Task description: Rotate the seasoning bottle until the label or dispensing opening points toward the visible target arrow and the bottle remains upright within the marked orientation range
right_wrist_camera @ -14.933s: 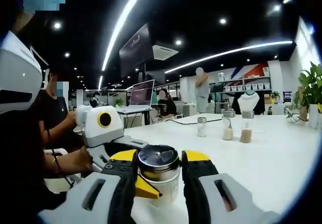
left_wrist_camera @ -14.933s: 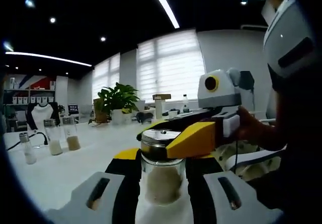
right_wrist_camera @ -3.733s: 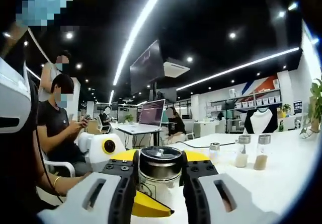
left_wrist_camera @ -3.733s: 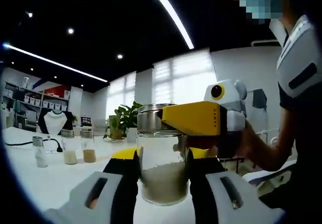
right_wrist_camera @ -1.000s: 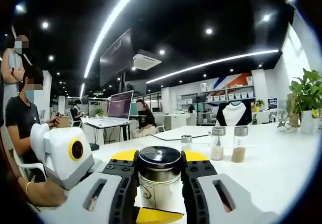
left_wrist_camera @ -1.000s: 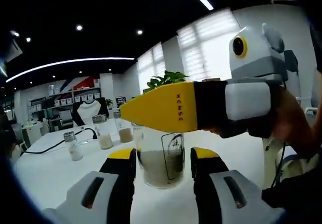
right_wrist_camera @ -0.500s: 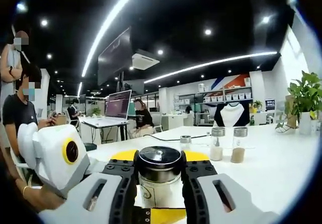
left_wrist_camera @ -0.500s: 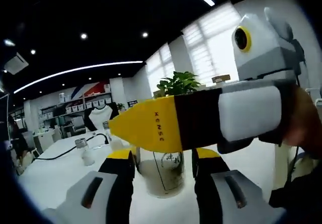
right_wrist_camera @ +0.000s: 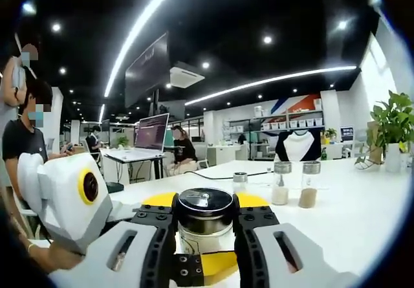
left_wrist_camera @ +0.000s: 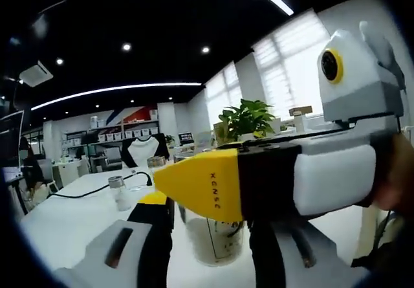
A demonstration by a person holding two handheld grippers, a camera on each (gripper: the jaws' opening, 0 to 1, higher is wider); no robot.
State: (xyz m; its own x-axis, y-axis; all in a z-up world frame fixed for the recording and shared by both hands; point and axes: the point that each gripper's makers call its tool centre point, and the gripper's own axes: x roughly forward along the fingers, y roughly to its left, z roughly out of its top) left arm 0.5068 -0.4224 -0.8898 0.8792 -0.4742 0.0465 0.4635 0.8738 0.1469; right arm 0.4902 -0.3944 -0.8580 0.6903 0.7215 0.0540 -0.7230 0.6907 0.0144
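Seasoning bottle in the left gripper view: clear glass jar, pale grains in the lower half, printed label facing the camera, standing upright on the white table. It sits between the jaws of the left gripper, which flank it closely; actual contact can't be confirmed, since the right gripper crosses in front from the right, its yellow tip hiding the cap and part of one jaw. No target arrow or marked range visible here, so whether the orientation is reached can't be judged; turning looks mid-way. Count: one bottle in the jaws, three small shakers further back, the other two blurred and partly hidden, one potted plant.

Right gripper view: same bottle, black round cap dead centre, right gripper pinched tight on the cap and neck from both sides, jaws narrow. Bottle upright, base on the table. Left gripper comes in low from the left, its yellow tip beneath the bottle's front. Again no arrow seen. Left to do, probably: finish the twist, check alignment, let go. Count: three shakers in a row behind, one laptop, one plant, several people at left and around the far desk.
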